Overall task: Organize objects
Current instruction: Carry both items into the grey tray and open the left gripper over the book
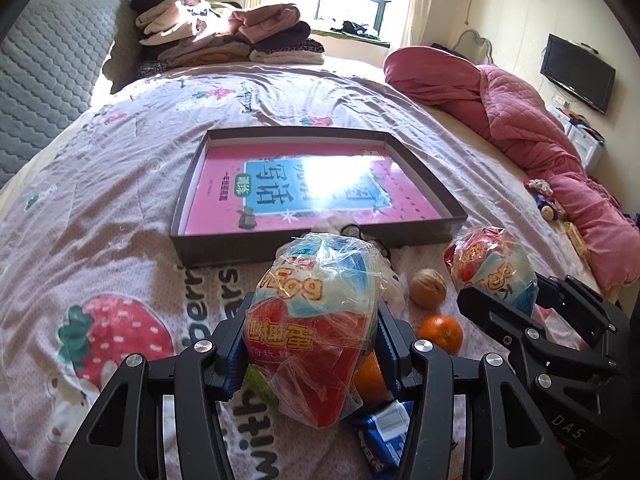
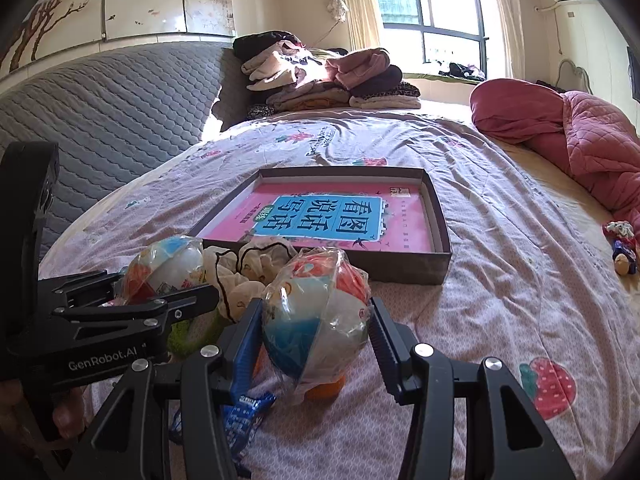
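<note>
My left gripper (image 1: pixel 316 308) is shut on a plastic-wrapped toy egg (image 1: pixel 320 276), red, blue and white, held just above the bedspread. My right gripper (image 2: pixel 316 304) is shut on a second wrapped toy egg (image 2: pixel 320 280). Each view shows the other gripper beside it: the right gripper (image 1: pixel 500 288) with its egg (image 1: pixel 484 256), the left gripper (image 2: pixel 160 284) with its egg (image 2: pixel 172 260). Ahead lies a shallow dark box (image 1: pixel 192 200) (image 2: pixel 408 268) holding a pink book (image 1: pixel 224 208) (image 2: pixel 404 220).
On the bed near the grippers lie a walnut (image 1: pixel 428 289), a tangerine (image 1: pixel 440 333), a blue snack packet (image 1: pixel 384 424) (image 2: pixel 244 412) and a cloth pouch with black string (image 2: pixel 248 276). Folded clothes (image 1: pixel 224 36) are stacked at the head. A pink quilt (image 1: pixel 520 112) is bunched at the right.
</note>
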`<act>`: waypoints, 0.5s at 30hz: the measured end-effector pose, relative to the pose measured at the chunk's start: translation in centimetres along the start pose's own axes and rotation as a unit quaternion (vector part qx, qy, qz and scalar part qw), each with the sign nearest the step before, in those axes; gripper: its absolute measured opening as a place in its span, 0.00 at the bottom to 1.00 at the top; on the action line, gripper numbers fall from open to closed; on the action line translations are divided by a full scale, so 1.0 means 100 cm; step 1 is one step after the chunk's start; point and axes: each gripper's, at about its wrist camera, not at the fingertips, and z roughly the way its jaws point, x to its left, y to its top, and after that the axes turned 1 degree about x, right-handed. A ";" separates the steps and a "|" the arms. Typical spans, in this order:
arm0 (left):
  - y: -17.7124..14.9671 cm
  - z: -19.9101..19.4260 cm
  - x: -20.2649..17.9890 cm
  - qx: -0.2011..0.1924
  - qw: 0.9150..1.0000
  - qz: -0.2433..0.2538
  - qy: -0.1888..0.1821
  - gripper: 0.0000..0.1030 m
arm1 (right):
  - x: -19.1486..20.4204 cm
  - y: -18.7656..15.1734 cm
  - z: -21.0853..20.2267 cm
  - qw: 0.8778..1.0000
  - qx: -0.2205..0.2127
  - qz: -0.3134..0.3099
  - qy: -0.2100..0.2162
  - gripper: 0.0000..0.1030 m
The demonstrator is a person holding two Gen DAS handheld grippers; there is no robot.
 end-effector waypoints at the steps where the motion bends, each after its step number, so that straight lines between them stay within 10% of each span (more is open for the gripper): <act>1: 0.002 0.000 0.001 -0.003 1.000 0.002 0.003 0.53 | -0.001 0.002 0.001 1.000 -0.001 0.000 0.000 0.50; 15: 0.045 0.012 0.024 -0.020 1.000 0.001 0.014 0.53 | -0.013 0.040 0.028 1.000 -0.018 -0.017 -0.014 0.50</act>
